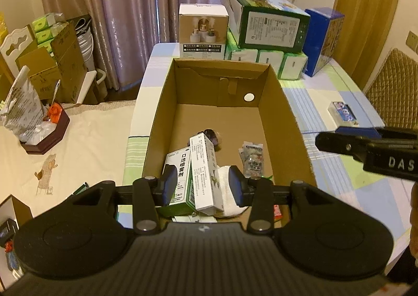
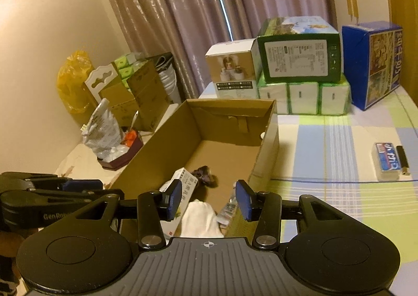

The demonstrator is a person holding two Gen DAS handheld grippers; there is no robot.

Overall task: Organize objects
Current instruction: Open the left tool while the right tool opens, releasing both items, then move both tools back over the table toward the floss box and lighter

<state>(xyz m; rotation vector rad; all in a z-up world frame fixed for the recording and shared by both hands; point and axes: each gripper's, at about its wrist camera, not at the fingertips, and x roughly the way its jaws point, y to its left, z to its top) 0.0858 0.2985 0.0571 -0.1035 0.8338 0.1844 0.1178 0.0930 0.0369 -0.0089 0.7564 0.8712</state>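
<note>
Cardboard box (image 1: pixel 284 113) below left claw (image 1: pixel 203 186), parted

Black left claw (image 1: pixel 203 186) and right claw (image 2: pixel 208 200) — blue pads, silver screws, ribbed grey bodies.

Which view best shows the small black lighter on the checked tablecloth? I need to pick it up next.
The right wrist view: the small black lighter lies in full sight beside the clear blue-printed card case. The left wrist view shows the case, but no lighter can be made out there.
</note>
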